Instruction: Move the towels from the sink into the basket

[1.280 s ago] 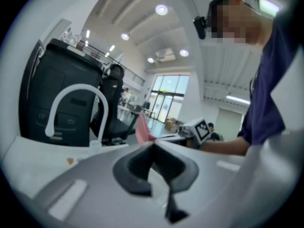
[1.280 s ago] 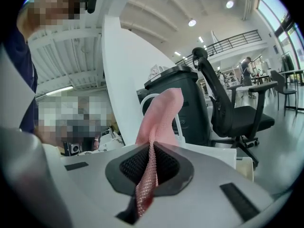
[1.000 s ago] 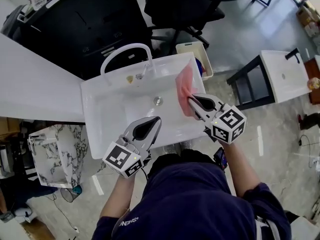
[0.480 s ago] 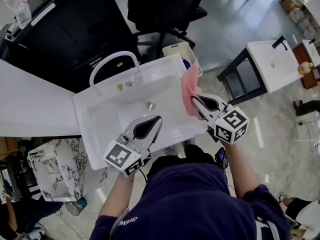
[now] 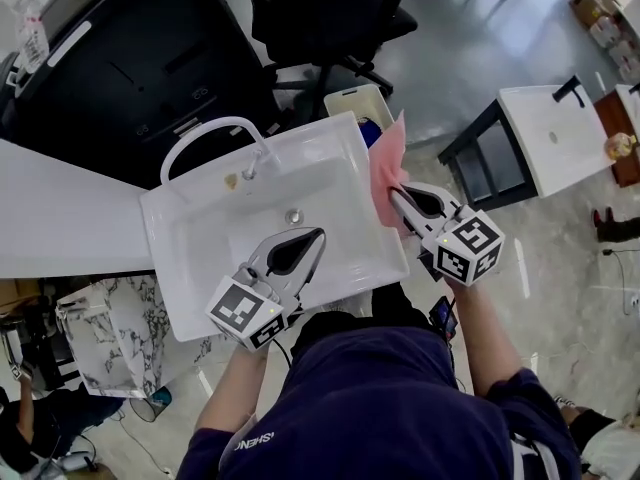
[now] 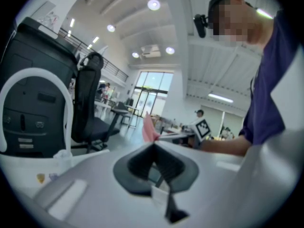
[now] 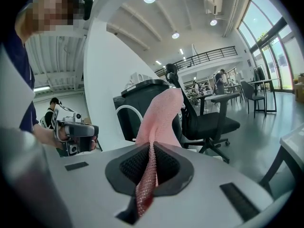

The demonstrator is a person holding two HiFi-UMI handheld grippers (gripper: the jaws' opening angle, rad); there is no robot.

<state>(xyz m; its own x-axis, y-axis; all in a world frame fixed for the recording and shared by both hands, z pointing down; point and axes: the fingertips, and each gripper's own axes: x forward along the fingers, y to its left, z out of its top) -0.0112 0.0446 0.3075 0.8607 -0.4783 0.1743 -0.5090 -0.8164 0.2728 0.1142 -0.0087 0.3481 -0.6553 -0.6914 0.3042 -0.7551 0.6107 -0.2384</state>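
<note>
A pink towel hangs up from my right gripper, which is shut on it over the right rim of the white sink. In the right gripper view the towel runs between the closed jaws of that gripper and stands up ahead of them. My left gripper hovers over the sink's front part, jaws together and empty; its own view shows the left gripper shut, with the towel beyond. A small white basket with something blue inside stands behind the sink's right corner.
A white arched faucet rises at the sink's back edge. A black office chair and a black cabinet stand behind. A white side table is at the right, a marbled box at the lower left.
My right gripper carried the pink towel from inside the sink's right side to over its right rim, nearer the basket. The left gripper shifted slightly along with it.
</note>
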